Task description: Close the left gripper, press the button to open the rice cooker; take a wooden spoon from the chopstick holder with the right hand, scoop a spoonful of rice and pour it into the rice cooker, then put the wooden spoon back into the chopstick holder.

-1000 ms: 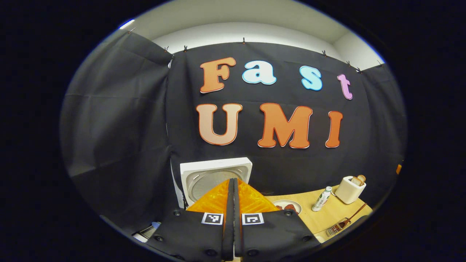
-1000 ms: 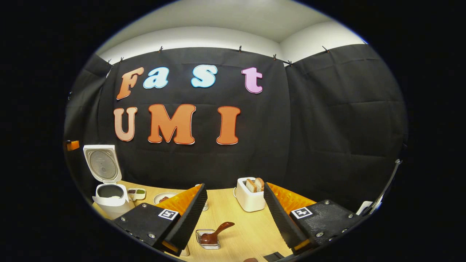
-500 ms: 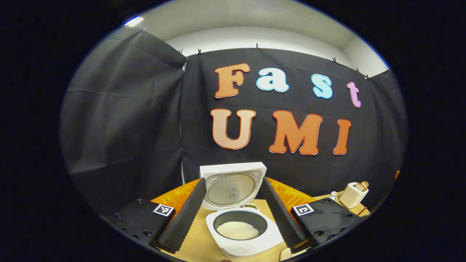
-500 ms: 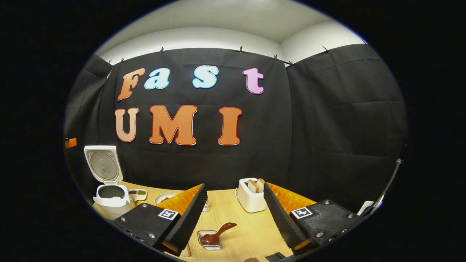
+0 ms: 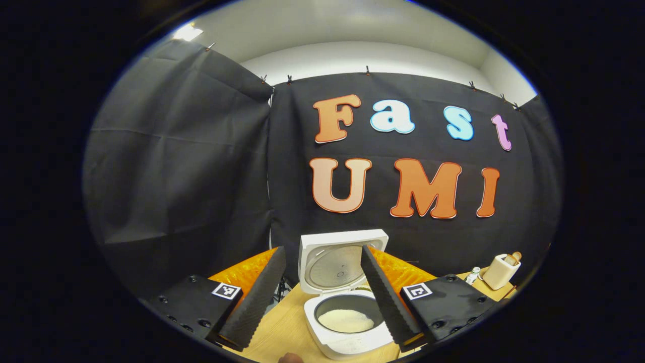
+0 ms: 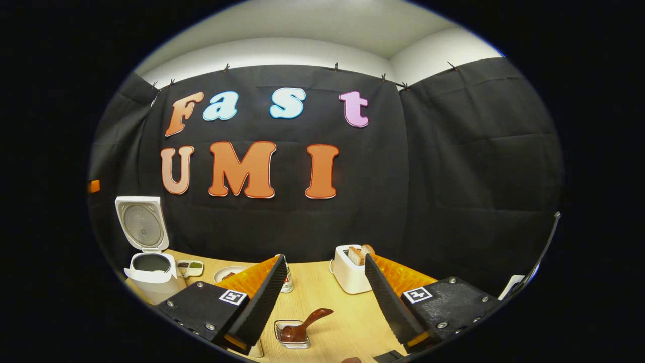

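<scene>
The white rice cooker stands open, its lid tipped up at the back. White rice lies in its dark pot. My left gripper is open just in front of the cooker, touching nothing, with the right finger crossing the pot's edge. In the right gripper view the same cooker stands far left on the table. My right gripper is open and holds nothing. Below it, between the fingers, a dark brown wooden spoon rests in a small clear glass holder.
A white toaster with bread slices stands at the back of the wooden table. A small bottle shows behind my right gripper's left finger. A plate and a small divided sauce dish sit near the cooker.
My left gripper was shut one second ago and now stands open. Its view has shifted left and tipped down, so the open cooker and its rice show. The right gripper has hardly moved.
</scene>
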### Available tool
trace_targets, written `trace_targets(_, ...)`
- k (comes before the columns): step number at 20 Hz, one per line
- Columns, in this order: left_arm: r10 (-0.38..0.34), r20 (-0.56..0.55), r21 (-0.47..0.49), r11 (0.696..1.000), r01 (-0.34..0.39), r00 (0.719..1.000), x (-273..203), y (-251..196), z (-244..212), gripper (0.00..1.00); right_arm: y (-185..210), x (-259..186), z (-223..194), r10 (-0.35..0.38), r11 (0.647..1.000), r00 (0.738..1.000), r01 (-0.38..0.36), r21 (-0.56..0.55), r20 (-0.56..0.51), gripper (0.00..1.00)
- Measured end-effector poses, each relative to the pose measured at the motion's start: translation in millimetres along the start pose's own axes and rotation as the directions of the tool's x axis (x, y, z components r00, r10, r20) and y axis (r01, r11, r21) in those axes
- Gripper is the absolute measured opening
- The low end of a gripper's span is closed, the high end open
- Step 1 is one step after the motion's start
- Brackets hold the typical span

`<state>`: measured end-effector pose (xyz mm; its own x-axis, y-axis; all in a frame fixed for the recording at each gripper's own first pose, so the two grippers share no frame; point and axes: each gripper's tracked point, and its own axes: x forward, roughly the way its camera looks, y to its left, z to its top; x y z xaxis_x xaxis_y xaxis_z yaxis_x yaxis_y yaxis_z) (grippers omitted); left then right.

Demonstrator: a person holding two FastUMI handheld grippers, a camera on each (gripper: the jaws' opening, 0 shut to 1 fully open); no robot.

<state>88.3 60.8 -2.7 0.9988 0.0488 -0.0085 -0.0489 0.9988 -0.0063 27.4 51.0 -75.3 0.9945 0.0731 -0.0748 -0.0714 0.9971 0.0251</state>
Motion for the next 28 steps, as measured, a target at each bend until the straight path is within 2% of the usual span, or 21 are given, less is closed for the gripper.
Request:
trace_targets(1, 0.008, 0.004, 0.006, 1.000, -0.008, 1.000, -2, 4, 2, 1.00, 0, 5, -12, 0.000, 1.000, 1.000, 0.000, 0.000, -0.023, 0.93)
trace_targets(3, 0.019, 0.011, 0.017, 1.000, -0.019, 1.000, -5, 10, 5, 1.00, 2, 14, -32, 0.007, 1.000, 0.999, -0.007, 0.010, -0.054, 0.97)
trace_targets(9, 0.087, 0.000, 0.035, 0.996, -0.087, 0.996, -20, 30, 4, 1.00, 1, 48, -97, 0.003, 1.000, 0.990, -0.001, 0.014, -0.139, 0.97)
trace_targets(14, 0.152, 0.004, 0.060, 0.987, -0.152, 0.988, -29, 44, -2, 1.00, 5, 72, -146, 0.004, 0.997, 0.976, 0.014, 0.078, -0.218, 0.97)
trace_targets(20, 0.174, -0.062, 0.063, 0.983, -0.170, 0.983, -32, 54, -28, 1.00, 21, 79, -198, 0.061, 0.982, 0.948, -0.001, 0.189, -0.313, 0.96)
trace_targets(24, 0.194, -0.104, 0.061, 0.980, -0.189, 0.975, -33, 62, -48, 1.00, 36, 81, -225, 0.136, 0.955, 0.906, -0.012, 0.296, -0.401, 0.96)
trace_targets(26, 0.198, -0.129, 0.059, 0.980, -0.192, 0.972, -32, 65, -57, 1.00, 38, 82, -223, 0.153, 0.936, 0.902, -0.001, 0.353, -0.404, 0.93)
trace_targets(27, 0.202, -0.135, 0.057, 0.979, -0.196, 0.970, -32, 66, -60, 1.00, 40, 85, -221, 0.164, 0.923, 0.903, 0.002, 0.385, -0.398, 0.83)
trace_targets(28, 0.204, -0.138, 0.055, 0.979, -0.198, 0.969, -31, 67, -62, 1.00, 42, 86, -220, 0.187, 0.910, 0.898, -0.005, 0.415, -0.398, 0.80)
